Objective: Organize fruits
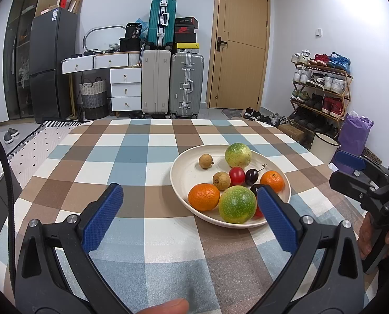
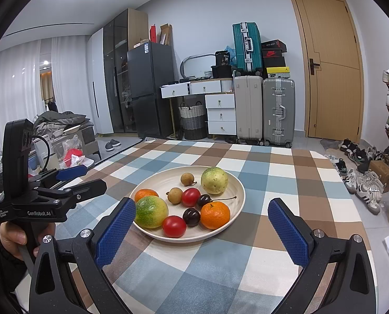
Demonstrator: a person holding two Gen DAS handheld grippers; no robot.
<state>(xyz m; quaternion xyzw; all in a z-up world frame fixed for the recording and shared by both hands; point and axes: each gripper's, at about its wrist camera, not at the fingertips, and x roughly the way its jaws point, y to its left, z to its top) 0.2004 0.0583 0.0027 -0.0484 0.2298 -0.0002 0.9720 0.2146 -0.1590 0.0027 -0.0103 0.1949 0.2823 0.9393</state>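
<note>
While every fruit in view lies on the cream plate (image 2: 236, 183), the scene fits two stages alike: fruit gathered there as the sorted result, or a mixed heap waiting to be parted by kind. On the plate, ahead of the right gripper (image 2: 202, 222) and between its tips, sit two green passion fruits (image 2: 151, 212), two tangerines (image 2: 215, 215), two red tomatoes (image 2: 174, 226), two dark cherries (image 2: 191, 217) and two brown longans (image 2: 174, 195), most touching a neighbour. Both tools stand wide open and hold nothing; the left gripper (image 1: 190, 209) has the plate just off its right pad (image 1: 275, 217). Should a pick follow, I judge the round, smooth fruit apt to roll, so pads should close across the widest part, gently on tomatoes and cherries, starting at a fruit near the rim. Around the plate lies bare checked tablecloth (image 2: 273, 162).
</note>
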